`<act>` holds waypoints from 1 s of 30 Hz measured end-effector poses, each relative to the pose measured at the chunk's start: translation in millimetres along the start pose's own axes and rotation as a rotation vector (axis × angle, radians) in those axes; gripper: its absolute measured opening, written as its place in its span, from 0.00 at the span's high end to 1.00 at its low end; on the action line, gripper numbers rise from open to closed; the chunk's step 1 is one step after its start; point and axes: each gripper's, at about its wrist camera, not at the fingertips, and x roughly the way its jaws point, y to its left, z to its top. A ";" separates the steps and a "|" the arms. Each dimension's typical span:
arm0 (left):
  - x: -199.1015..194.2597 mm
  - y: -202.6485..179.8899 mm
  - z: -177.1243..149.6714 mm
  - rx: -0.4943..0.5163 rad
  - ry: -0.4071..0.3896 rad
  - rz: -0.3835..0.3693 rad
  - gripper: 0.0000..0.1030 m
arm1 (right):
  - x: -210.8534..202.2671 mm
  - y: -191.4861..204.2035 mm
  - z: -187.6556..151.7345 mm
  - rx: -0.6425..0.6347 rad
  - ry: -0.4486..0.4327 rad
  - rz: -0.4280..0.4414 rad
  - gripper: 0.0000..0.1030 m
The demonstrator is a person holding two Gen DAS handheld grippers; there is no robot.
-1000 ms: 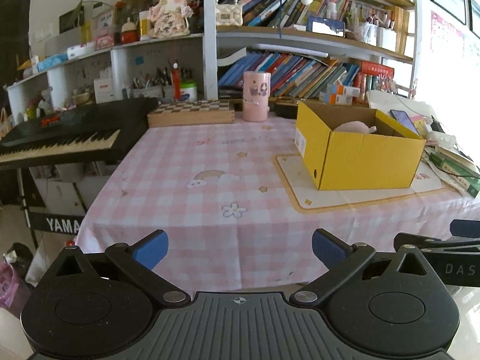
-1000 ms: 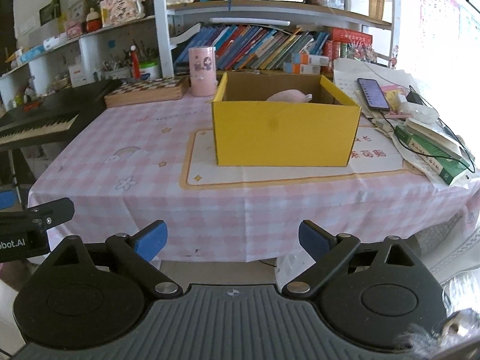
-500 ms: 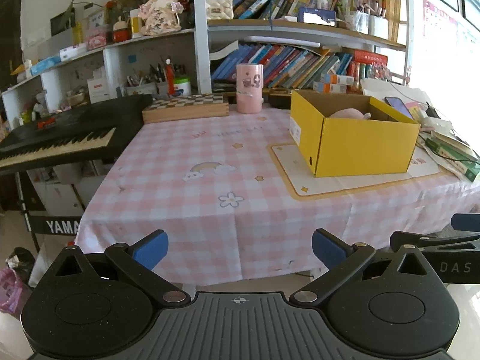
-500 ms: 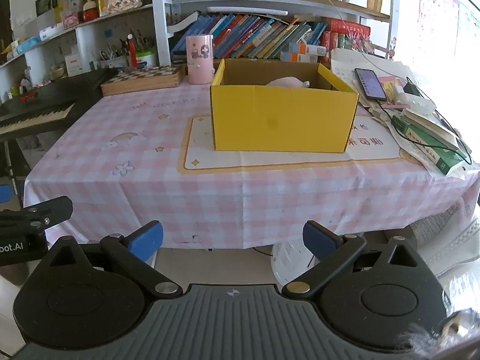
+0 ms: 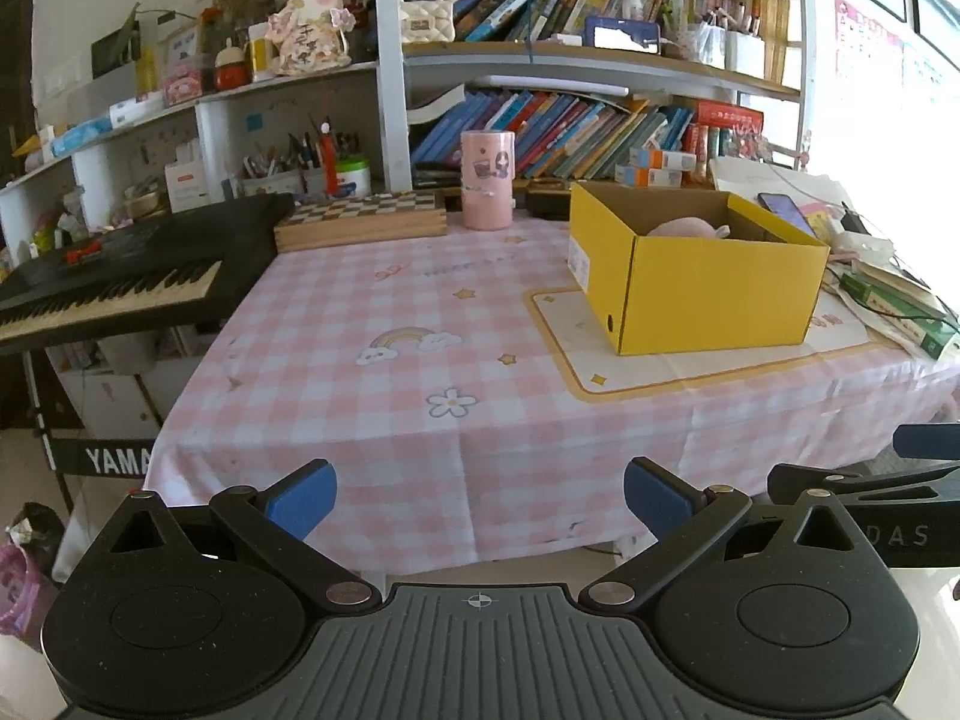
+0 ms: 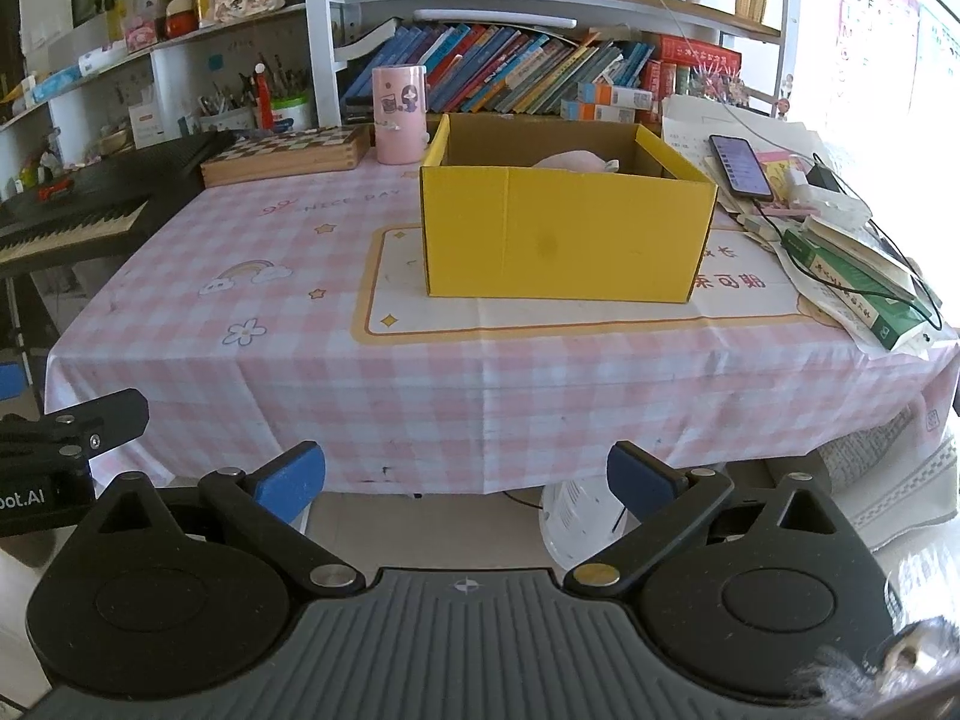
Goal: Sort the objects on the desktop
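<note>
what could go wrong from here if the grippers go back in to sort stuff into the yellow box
1. The phone lies on loose papers at the table's right side with a cable running from it; a gripper reaching past could snag the cable and drag it.
2. The green book sits at the table edge and might be knocked off.
3. The yellow box is light cardboard on a mat; a bump could slide it toward the pink cup behind it.

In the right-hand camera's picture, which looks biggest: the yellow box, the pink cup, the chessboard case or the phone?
1. yellow box
2. chessboard case
3. pink cup
4. phone
Cup and phone look close; the box also sits nearest the camera.
</note>
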 end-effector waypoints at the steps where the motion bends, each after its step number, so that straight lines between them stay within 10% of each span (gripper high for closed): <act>1: 0.3 0.4 -0.4 0.001 0.001 -0.002 0.00 | -0.1 0.2 0.1 0.000 0.000 0.000 0.02; 30: -0.8 3.6 -6.2 -0.031 0.015 -0.027 0.00 | -0.6 2.5 -4.3 -0.014 0.019 0.010 0.01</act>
